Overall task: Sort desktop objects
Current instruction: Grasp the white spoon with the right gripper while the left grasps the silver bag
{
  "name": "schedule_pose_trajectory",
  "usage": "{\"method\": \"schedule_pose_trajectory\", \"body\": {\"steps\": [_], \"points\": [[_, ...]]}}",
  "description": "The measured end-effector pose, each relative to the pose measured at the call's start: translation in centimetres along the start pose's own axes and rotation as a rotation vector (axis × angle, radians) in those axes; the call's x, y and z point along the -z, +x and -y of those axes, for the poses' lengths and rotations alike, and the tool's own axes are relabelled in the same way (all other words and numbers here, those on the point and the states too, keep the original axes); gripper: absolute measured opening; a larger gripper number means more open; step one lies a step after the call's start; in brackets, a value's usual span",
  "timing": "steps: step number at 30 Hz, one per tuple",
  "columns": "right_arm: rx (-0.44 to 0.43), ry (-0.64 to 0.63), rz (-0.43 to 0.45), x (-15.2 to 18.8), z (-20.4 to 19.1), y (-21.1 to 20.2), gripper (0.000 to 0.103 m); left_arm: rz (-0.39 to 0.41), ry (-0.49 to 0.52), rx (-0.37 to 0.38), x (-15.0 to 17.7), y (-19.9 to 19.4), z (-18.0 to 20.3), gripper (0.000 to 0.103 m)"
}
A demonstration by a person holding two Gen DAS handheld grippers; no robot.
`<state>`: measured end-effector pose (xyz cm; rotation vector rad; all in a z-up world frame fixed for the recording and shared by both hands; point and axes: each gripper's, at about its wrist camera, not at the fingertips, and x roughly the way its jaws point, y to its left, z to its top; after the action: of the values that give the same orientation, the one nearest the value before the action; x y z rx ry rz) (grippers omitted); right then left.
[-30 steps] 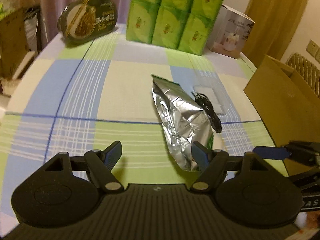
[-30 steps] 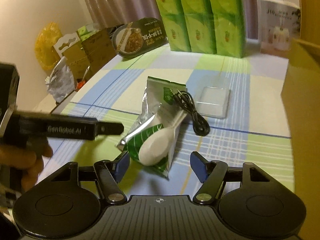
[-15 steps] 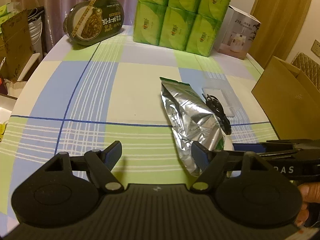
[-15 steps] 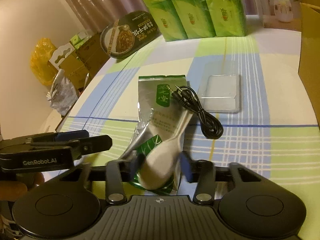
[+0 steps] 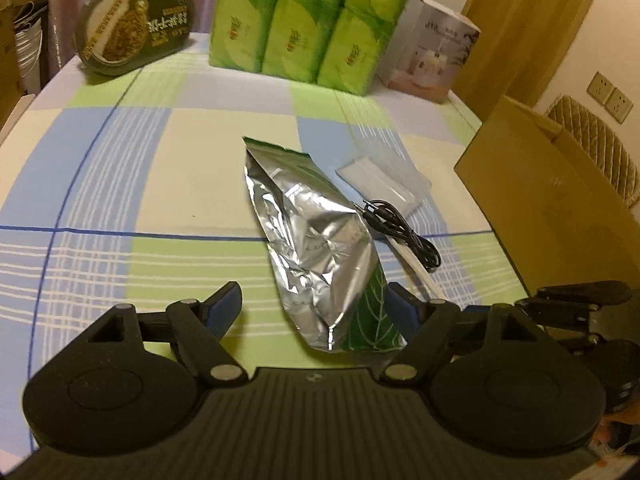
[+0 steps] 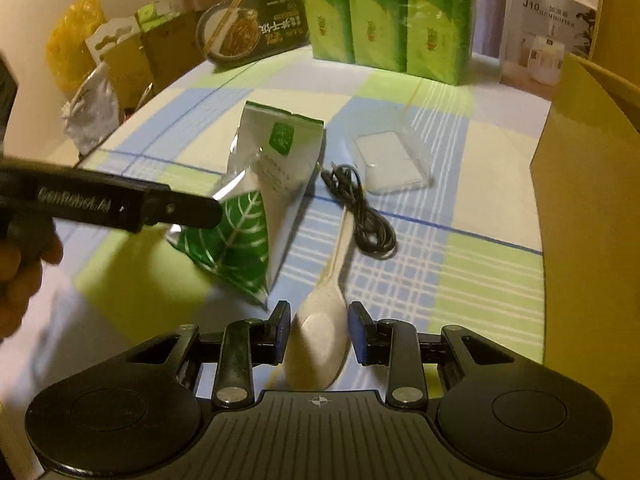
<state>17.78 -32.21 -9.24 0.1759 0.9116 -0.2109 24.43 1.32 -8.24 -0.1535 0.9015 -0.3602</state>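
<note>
A silver and green foil pouch [image 5: 312, 248] stands tipped up on the checked tablecloth, between the jaws of my left gripper [image 5: 316, 292]. Those jaws are opening: the left finger is clear of the pouch, and its lower corner rests by the right finger. From the right wrist view, a left gripper finger [image 6: 180, 210] crosses the pouch [image 6: 276, 168]. A white spoon [image 6: 320, 344] lies beside the pouch. My right gripper [image 6: 318, 320] is closing on its bowl, with the pads against both sides. The spoon's handle runs under a black cable [image 6: 360, 216].
A clear plastic box [image 6: 392, 164] lies behind the cable. A tall cardboard box [image 6: 588, 200] stands along the right edge. Green tissue packs [image 6: 392, 20], a noodle bowl [image 6: 252, 24] and a white product box [image 6: 544, 28] line the back. A hand holds the left gripper at far left.
My right jaws have closed in on the spoon's bowl. The pouch has shifted left and tipped up, so the spoon now lies on the cloth beside it. The left gripper has neared the pouch.
</note>
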Motion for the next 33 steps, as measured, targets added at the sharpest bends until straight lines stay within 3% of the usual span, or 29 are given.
{"method": "schedule_pose_trajectory", "body": {"steps": [7, 14, 16, 18, 25, 33], "points": [[0.019, -0.014, 0.010, 0.7, -0.5, 0.6, 0.043, -0.012, 0.002, -0.023, 0.1, 1.5, 0.8, 0.079], [0.046, -0.049, 0.034, 1.4, -1.6, 0.7, 0.042, 0.022, 0.000, -0.062, -0.2, 3.1, 2.0, 0.079], [0.051, -0.050, 0.038, 1.5, -1.7, 0.6, 0.031, 0.033, -0.007, -0.069, -0.4, 3.5, 2.1, 0.079], [0.051, -0.049, 0.039, 1.6, -1.7, 0.5, 0.031, 0.039, -0.011, -0.074, -0.6, 3.8, 2.2, 0.079], [0.052, -0.042, 0.029, 2.0, -1.6, -0.1, 0.031, 0.002, -0.024, -0.057, -0.8, 4.2, 1.8, 0.060], [0.056, -0.019, -0.007, 3.2, -1.6, -1.6, 0.031, -0.067, 0.018, -0.073, 1.1, 1.7, 2.5, 0.054]]}}
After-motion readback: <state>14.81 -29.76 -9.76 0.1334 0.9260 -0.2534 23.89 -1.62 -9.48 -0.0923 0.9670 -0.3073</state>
